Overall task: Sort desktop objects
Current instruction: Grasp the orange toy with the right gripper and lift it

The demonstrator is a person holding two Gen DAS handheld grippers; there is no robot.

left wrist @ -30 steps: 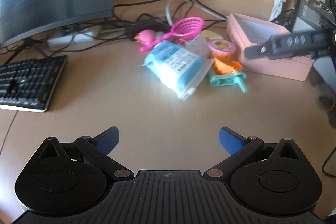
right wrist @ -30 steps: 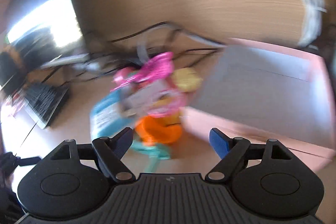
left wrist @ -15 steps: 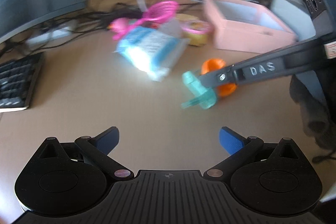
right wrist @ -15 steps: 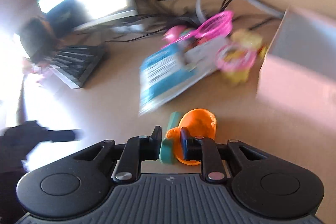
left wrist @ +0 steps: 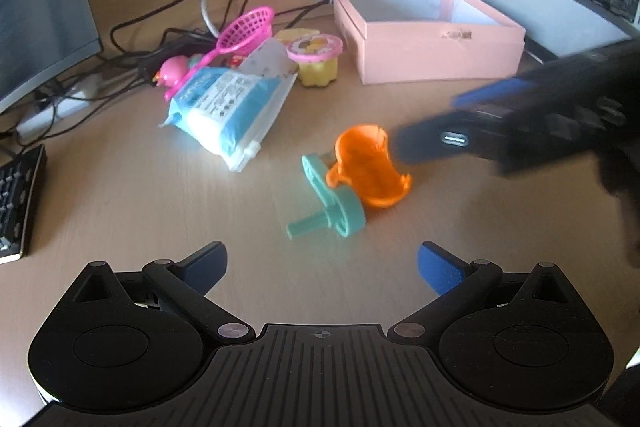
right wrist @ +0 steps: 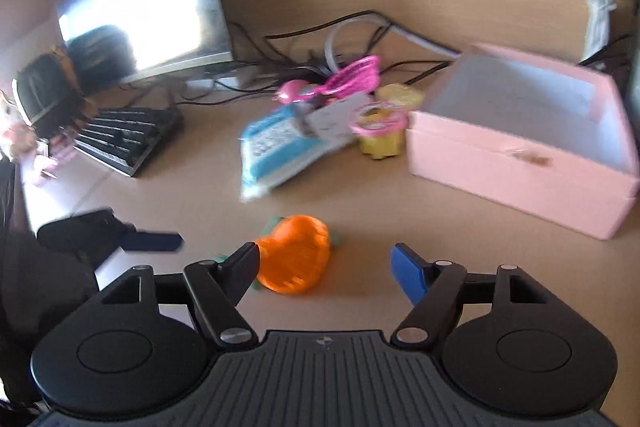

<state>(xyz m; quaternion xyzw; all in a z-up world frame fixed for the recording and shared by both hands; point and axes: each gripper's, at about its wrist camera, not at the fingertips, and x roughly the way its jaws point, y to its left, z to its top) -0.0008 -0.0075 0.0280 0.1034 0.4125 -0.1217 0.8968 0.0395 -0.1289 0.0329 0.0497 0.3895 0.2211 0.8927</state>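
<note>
The right hand-held gripper (right wrist: 324, 263) has released the toy (left wrist: 360, 171): half a second ago its jaws were clamped on the orange and teal piece, and now they stand wide apart with nothing between them. The toy lies on its side on the worktop (left wrist: 140, 195), in front of the pink box (left wrist: 428, 55) and well apart from it, just ahead of the right hand-held gripper's left finger. The left hand-held gripper (left wrist: 322, 261) is also spread open and empty, pointed at the toy from the near side.

Judgement: the toy has been pulled clear of the pile but not yet sorted. It is not in the box, so a fresh grasp is probably needed, possibly by the left hand-held gripper.

Count, relative to the box:
- Box: one, open, nothing seen inside
- Orange and teal toy: one, in front
- Blue packet (left wrist: 224, 107): one, left of the box
- Pink net scoop (left wrist: 240, 35): one, behind the packet
- Pink duck (left wrist: 172, 73): one, left of the packet
- Yellow cup with pink lid (left wrist: 316, 59): one, just beside the box
- A second yellow item behind the cup: partly hidden, cannot identify
</note>
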